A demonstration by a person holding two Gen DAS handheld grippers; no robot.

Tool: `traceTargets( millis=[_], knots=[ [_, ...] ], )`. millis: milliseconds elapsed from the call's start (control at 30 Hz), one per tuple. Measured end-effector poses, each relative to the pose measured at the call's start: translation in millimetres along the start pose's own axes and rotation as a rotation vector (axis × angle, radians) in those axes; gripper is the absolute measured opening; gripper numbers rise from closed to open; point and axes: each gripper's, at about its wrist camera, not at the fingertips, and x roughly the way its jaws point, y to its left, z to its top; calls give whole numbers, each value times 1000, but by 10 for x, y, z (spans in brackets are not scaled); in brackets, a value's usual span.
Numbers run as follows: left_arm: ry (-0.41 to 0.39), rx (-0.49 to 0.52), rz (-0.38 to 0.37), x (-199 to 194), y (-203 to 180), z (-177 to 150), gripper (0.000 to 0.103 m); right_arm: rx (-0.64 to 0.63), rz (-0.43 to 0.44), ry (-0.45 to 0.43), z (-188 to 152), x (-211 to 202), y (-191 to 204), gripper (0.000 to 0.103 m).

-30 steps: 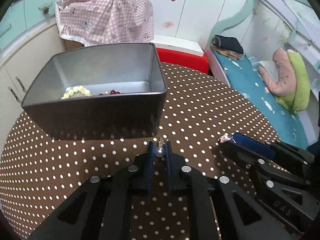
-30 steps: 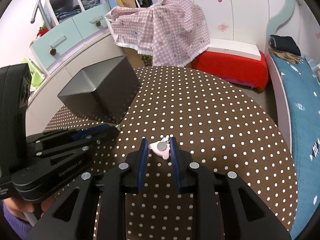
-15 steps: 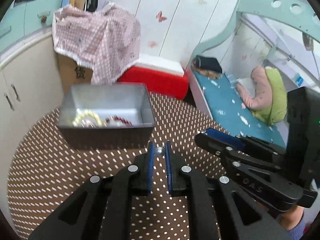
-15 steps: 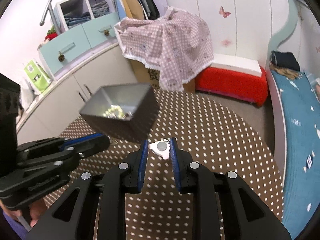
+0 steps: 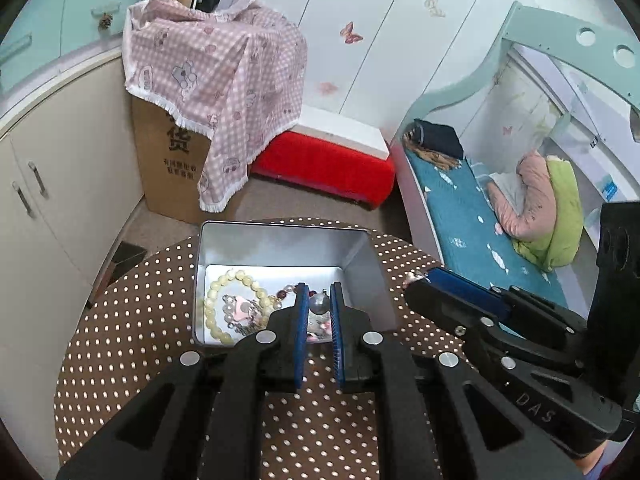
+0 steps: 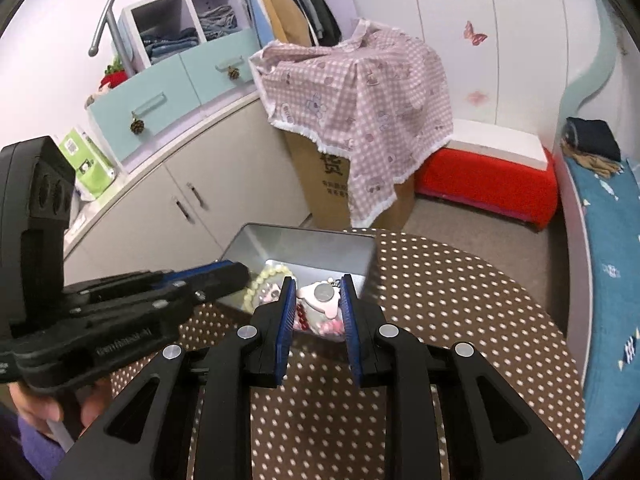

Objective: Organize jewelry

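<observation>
Left gripper (image 5: 319, 306) pinching a pearl earring (image 5: 319, 303), right gripper (image 6: 316, 298) a pink charm (image 6: 322, 298), above the tin (image 5: 280, 246); release likely follows.

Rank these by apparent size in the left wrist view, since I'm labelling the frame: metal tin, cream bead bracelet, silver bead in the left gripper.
1. metal tin, clearly largest.
2. cream bead bracelet, lying inside the tin.
3. silver bead, smallest, even though it sits nearer the camera, pinched in the left gripper.

I'm working in a child's bedroom at home; a bunk bed (image 5: 472, 200) with teal bedding, butterfly stickers (image 5: 351, 34) on white wardrobe doors, hanging clothes (image 6: 296, 4), pastel drawers (image 6: 160, 92).
</observation>
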Motion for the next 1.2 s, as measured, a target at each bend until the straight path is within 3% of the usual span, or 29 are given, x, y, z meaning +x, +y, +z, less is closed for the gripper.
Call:
traceTargets(
  millis=[467, 567, 667, 733, 833, 900, 1000, 1100, 1200],
  knots=[
    [66, -30, 34, 317, 303, 20, 10, 35, -3, 68, 32, 564, -1, 23],
    [45, -41, 36, 282, 326, 11, 38, 50, 8, 67, 21, 567, -25, 25],
    [21, -37, 33, 206, 303, 16, 40, 67, 19, 56, 16, 525, -51, 25],
    [7, -49, 30, 152, 319, 28, 46, 66, 16, 48, 22, 482, -46, 26],
    [-25, -56, 40, 13, 321, 31, 51, 75, 10, 25, 24, 365, -54, 46],
    [-53, -51, 60, -81, 311, 19, 68, 75, 5, 0, 20, 253, -55, 48],
    [-117, -42, 114, -287, 258, -24, 80, 66, -6, -27, 2, 64, -36, 52],
    [-164, -13, 158, -489, 164, -86, 88, 44, -58, -56, -45, -137, 4, 56],
    [-205, 34, 206, -686, 33, -179, 88, 18, -110, -89, -142, -389, 81, 65]
  ],
)
